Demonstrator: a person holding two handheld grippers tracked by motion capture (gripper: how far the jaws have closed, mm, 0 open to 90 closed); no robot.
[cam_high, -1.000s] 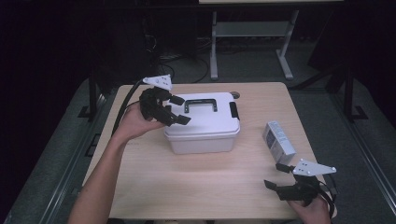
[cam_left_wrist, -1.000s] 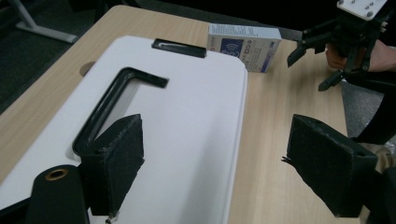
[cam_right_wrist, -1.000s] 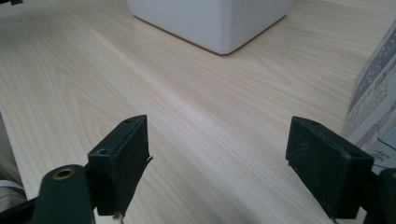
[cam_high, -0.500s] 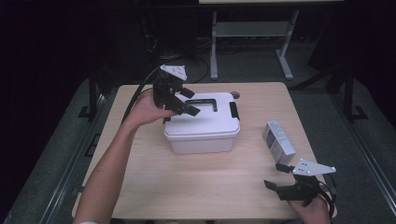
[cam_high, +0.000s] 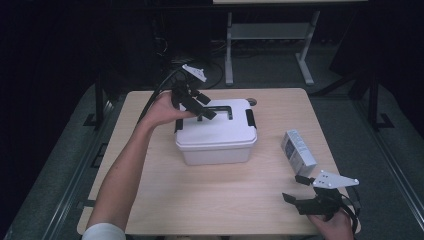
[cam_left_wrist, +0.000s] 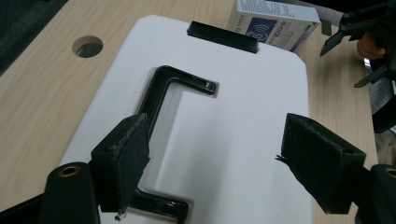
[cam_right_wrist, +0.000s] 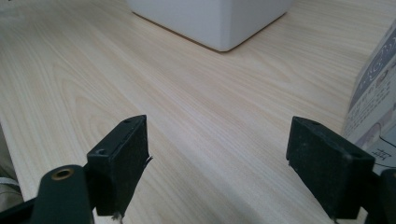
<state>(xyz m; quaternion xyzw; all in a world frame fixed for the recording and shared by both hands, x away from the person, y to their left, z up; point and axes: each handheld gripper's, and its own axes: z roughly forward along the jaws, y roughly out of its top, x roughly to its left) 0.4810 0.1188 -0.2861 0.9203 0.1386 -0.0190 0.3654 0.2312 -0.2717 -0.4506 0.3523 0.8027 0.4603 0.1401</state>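
A white plastic box (cam_high: 216, 131) with a flat lid (cam_left_wrist: 243, 116) stands mid-table. Its black handle (cam_high: 220, 111) (cam_left_wrist: 159, 98) lies folded down in the lid. My left gripper (cam_high: 207, 106) (cam_left_wrist: 215, 154) hovers over the lid's left part, jaws open. They have just been closing a little, with nothing pinched between the pads. One pad (cam_left_wrist: 123, 158) hangs above the handle's bar. A small white and blue carton (cam_high: 298, 148) (cam_left_wrist: 275, 21) (cam_right_wrist: 373, 107) lies to the box's right. My right gripper (cam_high: 294, 188) (cam_right_wrist: 217, 163) rests open near the table's front right, beside the carton.
The wooden table (cam_high: 150, 200) has a round cable hole (cam_high: 251, 102) (cam_left_wrist: 88, 45) behind the box. Black latches (cam_high: 250, 118) (cam_left_wrist: 223, 36) sit at the lid's ends. A metal stand (cam_high: 265, 30) stands on the dark floor beyond the table.
My left gripper has travelled from the box's left side up and over the lid, now above the handle. The right gripper, the box and the carton have not moved.
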